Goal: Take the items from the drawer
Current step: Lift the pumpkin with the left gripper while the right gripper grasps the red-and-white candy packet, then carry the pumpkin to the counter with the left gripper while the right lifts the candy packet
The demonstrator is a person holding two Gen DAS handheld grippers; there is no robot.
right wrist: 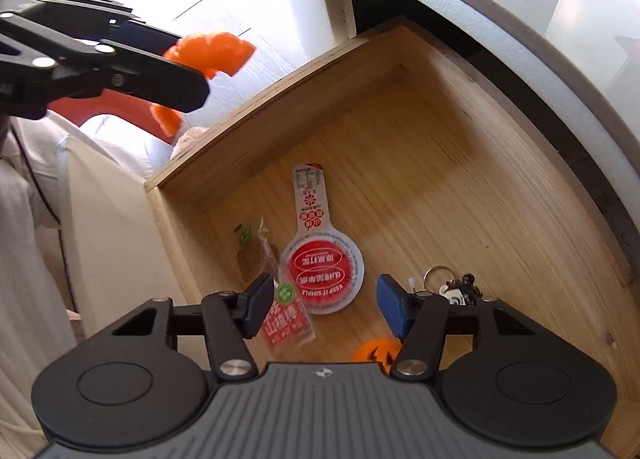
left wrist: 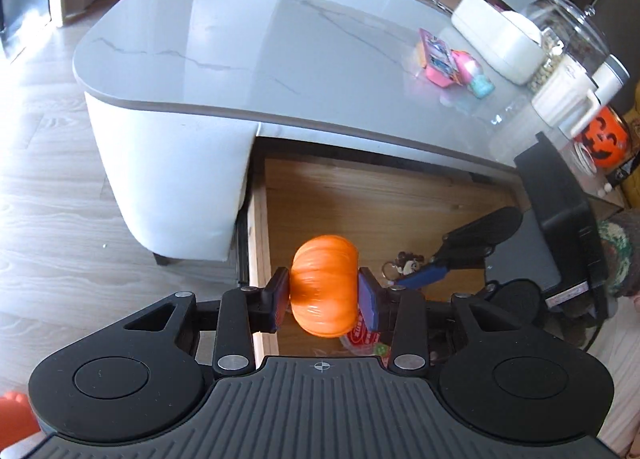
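An orange toy pumpkin is clamped between the blue pads of my left gripper, lifted above the open wooden drawer. The same pumpkin shows at the upper left of the right wrist view, held by the left gripper. My right gripper is open over the drawer, with a red-and-white round snack packet and a red sachet below it. A panda keychain and a small jack-o'-lantern toy lie near its right finger. In the left wrist view the right gripper reaches in from the right.
The marble coffee table carries pink toys, a white box, a glass-lidded jar and a jack-o'-lantern bucket. A clear wrapped snack lies in the drawer's near-left corner. Pale wood floor lies left.
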